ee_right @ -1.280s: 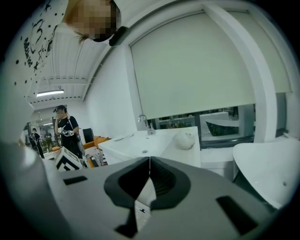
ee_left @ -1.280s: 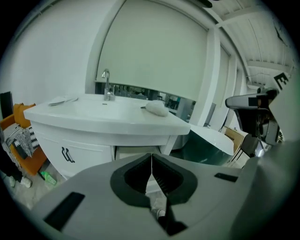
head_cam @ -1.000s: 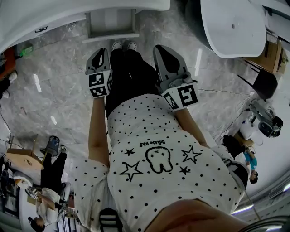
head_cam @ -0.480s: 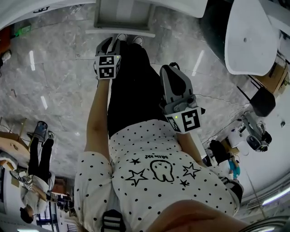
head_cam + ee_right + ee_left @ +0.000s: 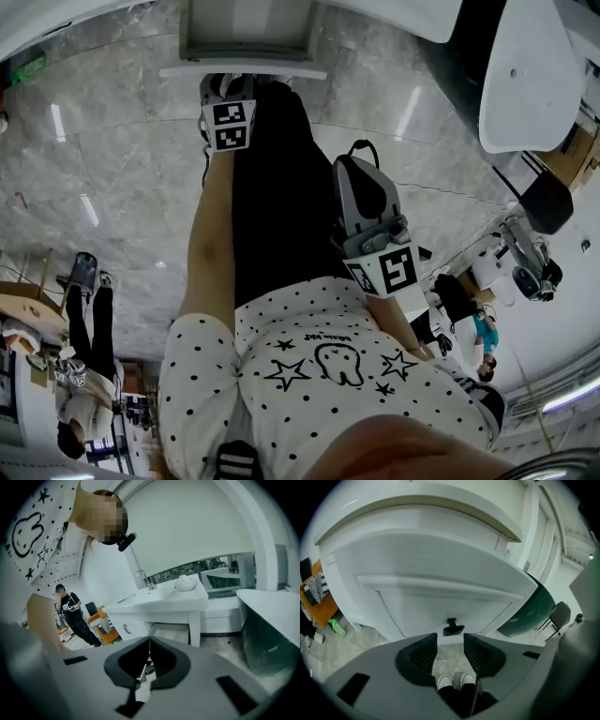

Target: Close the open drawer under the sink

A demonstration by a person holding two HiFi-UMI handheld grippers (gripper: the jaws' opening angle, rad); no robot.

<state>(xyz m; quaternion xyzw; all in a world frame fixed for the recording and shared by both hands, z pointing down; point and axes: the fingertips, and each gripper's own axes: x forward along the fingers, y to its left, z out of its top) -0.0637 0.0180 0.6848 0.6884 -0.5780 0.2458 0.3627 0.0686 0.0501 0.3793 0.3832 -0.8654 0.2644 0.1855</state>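
The open white drawer (image 5: 246, 42) juts out from under the sink counter at the top of the head view, its front panel (image 5: 242, 72) facing me. In the left gripper view that front (image 5: 440, 606) fills the frame, with a black handle (image 5: 453, 629) just beyond the jaws. My left gripper (image 5: 450, 651) (image 5: 223, 89) hangs close before the drawer front; its jaws have just been opening and hold nothing, only my shoes show between them. My right gripper (image 5: 352, 167) (image 5: 149, 641) is shut and empty beside my right leg, well back from the drawer.
A marble floor (image 5: 112, 159) lies all round. A white round table (image 5: 530, 66) stands at the right, with a dark green rounded tub (image 5: 534, 611) beside the cabinet. The sink counter (image 5: 159, 599) carries a tap. People stand at the left (image 5: 89, 291).
My left gripper has dropped down to the drawer front and its jaws have spread apart. The right gripper has sunk a little. The drawer stands as before.
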